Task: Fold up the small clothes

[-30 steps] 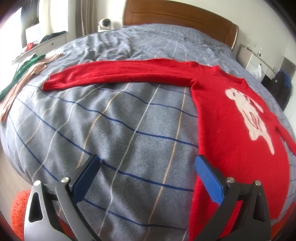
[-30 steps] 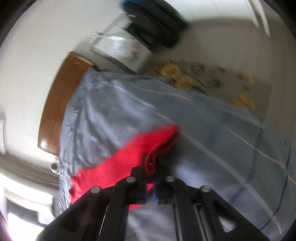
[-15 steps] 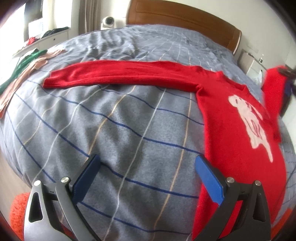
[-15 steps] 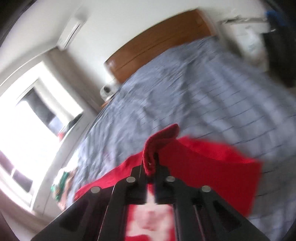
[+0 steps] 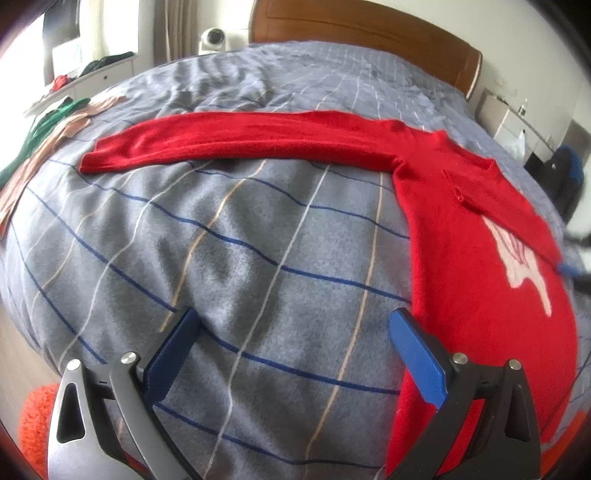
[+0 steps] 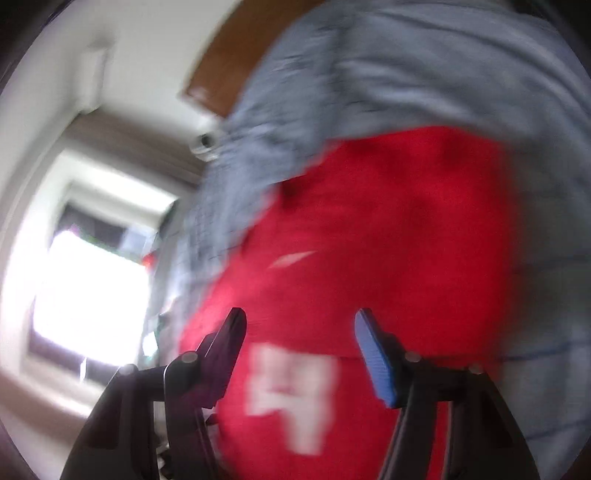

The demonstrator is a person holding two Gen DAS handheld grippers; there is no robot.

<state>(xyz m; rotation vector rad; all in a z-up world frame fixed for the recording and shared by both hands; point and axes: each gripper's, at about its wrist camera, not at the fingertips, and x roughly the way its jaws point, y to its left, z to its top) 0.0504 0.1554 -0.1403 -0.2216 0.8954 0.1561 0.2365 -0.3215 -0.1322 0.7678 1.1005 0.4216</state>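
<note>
A red sweater (image 5: 461,236) with a white animal print lies flat on the grey checked bed (image 5: 240,240). One sleeve (image 5: 240,138) stretches out to the left. The other sleeve is folded across the chest and covers part of the print. My left gripper (image 5: 291,350) is open and empty, low over the blanket just left of the sweater's hem. My right gripper (image 6: 299,350) is open and empty above the sweater (image 6: 388,240); this view is blurred. It shows as a blur at the right edge of the left wrist view (image 5: 576,266).
Green and pink clothes (image 5: 44,129) lie at the bed's left edge. A wooden headboard (image 5: 369,33) stands at the far end, a white nightstand (image 5: 517,122) to the right. An orange knit item (image 5: 33,424) sits at the lower left.
My right gripper carried the right sleeve over the sweater's chest, laid it down and opened. My left gripper stayed open and barely moved.
</note>
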